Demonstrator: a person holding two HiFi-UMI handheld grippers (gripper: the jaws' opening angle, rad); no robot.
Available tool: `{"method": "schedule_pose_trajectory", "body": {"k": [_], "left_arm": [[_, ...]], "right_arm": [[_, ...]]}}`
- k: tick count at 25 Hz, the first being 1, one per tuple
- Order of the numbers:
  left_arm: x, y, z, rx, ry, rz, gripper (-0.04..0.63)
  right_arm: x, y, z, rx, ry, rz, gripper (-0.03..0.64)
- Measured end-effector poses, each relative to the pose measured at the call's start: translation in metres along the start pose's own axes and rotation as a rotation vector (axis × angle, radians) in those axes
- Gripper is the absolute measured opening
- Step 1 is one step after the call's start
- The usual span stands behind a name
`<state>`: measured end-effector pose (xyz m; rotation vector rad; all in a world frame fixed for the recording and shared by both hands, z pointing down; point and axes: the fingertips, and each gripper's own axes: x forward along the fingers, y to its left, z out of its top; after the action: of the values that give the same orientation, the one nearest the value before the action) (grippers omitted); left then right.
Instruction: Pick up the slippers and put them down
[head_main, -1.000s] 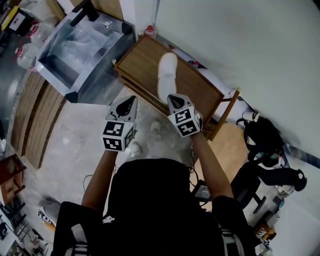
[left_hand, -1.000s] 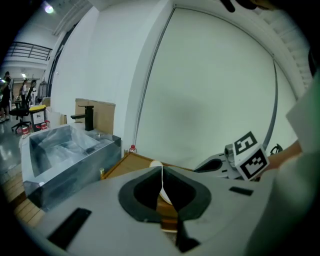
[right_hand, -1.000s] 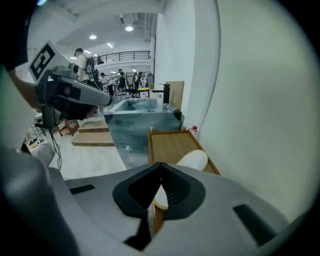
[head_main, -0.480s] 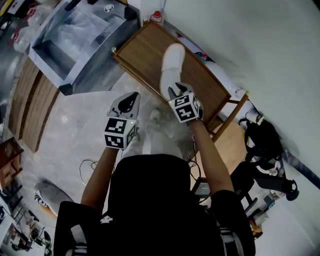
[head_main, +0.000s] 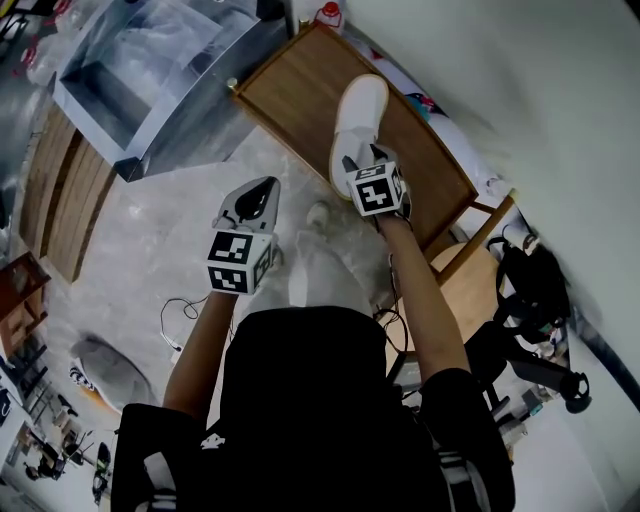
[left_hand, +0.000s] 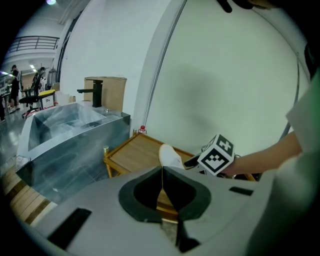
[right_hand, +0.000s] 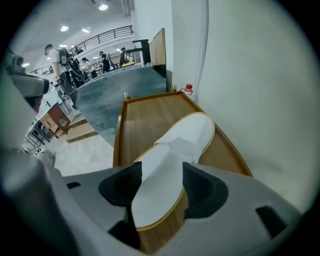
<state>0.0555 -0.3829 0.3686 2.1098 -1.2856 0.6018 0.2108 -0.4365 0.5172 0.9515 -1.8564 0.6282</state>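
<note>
Put-down step: white slipper (head_main: 358, 118) lies on the wooden table (head_main: 290, 95), its heel between the right gripper (head_main: 360, 165) jaws, which have just been opening (released). Left gripper (head_main: 255, 197) clenched, empty. Next, probably: lift right gripper clear without snagging.

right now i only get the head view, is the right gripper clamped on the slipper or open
observer: Open. The right gripper view shows its jaws apart, having just been opening. The heel end of the white slipper lies between them on the wooden table, and the pads are not pressing it.
operator: ok and the left gripper, anything in it
observer: No. In the left gripper view its jaws are closed together with nothing between them.
</note>
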Motion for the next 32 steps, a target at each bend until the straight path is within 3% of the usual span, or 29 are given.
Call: {"method": "schedule_pose_trajectory", "body": {"k": [6, 15, 23, 32], "left_arm": [[0.003, 0.004, 0.001, -0.008, 0.016, 0.012, 0.008], [0.005, 0.010, 0.001, 0.000, 0.000, 0.023, 0.008], [-0.002, 0.005, -0.004, -0.008, 0.020, 0.015, 0.008], [-0.014, -0.002, -0.001, 0.004, -0.019, 0.003, 0.008]], "right_arm": [[0.015, -0.001, -0.005, 0.004, 0.055, -0.006, 0.211], [0.014, -0.014, -0.013, 0.042, 0.078, -0.077, 0.041], [0.005, -0.025, -0.015, 0.076, 0.074, -0.102, 0.012], [-0.026, -0.027, -0.013, 0.127, 0.018, -0.126, 0.006]]}}
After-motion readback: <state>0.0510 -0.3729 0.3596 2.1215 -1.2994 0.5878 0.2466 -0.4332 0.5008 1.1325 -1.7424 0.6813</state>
